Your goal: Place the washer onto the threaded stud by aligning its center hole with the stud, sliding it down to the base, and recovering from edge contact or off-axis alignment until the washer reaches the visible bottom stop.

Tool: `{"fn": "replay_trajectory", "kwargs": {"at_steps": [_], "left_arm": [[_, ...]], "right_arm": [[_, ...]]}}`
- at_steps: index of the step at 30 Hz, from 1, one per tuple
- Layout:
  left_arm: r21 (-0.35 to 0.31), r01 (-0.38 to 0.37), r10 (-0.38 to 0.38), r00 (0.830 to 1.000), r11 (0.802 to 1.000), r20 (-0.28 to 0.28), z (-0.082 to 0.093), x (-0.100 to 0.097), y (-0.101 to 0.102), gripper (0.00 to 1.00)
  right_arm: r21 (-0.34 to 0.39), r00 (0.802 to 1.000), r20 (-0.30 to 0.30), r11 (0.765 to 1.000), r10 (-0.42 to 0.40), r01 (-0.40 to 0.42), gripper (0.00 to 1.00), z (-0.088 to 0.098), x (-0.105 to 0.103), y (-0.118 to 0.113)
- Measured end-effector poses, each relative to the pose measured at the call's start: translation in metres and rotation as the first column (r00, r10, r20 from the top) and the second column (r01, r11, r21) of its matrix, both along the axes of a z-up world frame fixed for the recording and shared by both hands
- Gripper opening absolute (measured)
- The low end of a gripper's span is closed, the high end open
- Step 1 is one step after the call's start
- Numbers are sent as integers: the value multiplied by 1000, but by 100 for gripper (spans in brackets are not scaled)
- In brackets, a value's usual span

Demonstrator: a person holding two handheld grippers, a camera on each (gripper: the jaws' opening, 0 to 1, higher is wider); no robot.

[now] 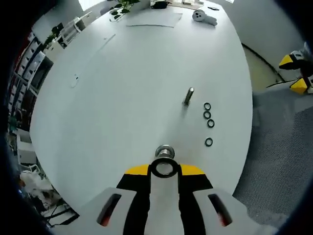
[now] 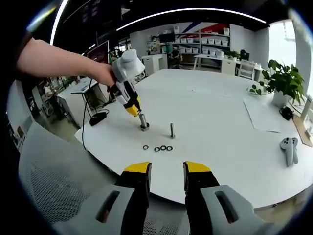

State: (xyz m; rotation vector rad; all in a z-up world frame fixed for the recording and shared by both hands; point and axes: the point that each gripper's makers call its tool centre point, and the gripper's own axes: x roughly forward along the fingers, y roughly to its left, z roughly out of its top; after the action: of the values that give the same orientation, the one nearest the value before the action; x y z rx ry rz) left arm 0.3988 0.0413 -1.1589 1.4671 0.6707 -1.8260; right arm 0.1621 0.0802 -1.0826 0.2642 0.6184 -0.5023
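Alignment step in hand: left gripper point(image 1: 164, 169) closed on a washer point(image 1: 164, 168), held flat just over the near stud point(image 1: 165, 152) at lower centre of the left gripper view. Washer hole facing along the stud, both axes apparently upright from the table point(image 1: 122, 88). Next, probably: centre hole on tip, then slide down to base. Right gripper point(image 2: 167, 171) parted, holding nothing, low centre. 4 spare washers point(image 2: 157, 148) lying beside a 2nd stud point(image 2: 172, 130).
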Motion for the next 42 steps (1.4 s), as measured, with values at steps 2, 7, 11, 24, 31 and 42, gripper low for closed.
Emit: {"fn": "replay_trajectory", "kwargs": {"at_steps": [2, 7, 11, 24, 31, 42], "left_arm": [[5, 16, -16, 1000, 1000, 13, 0, -3, -1, 18], [29, 86, -88, 993, 996, 83, -5, -6, -6, 18], [51, 115, -120, 988, 992, 98, -10, -3, -6, 18], [104, 160, -174, 975, 982, 136, -29, 0, -16, 18], [90, 172, -184, 972, 981, 145, -30, -3, -31, 0], [-23, 110, -108, 990, 994, 89, -33, -6, -32, 0]], "right_arm": [[-1, 1000, 1, 1000, -1, 1, 29, 0, 0, 0], [-2, 1000, 3, 1000, -2, 2, 29, 0, 0, 0], [-3, 1000, 6, 1000, -3, 3, 29, 1, 0, -1], [-6, 1000, 7, 1000, -5, 5, 29, 1, -1, -2], [-6, 1000, 2, 1000, -6, 6, 29, 0, -1, -2], [-2, 1000, 0, 1000, -5, 5, 29, -1, -1, -2]]}}
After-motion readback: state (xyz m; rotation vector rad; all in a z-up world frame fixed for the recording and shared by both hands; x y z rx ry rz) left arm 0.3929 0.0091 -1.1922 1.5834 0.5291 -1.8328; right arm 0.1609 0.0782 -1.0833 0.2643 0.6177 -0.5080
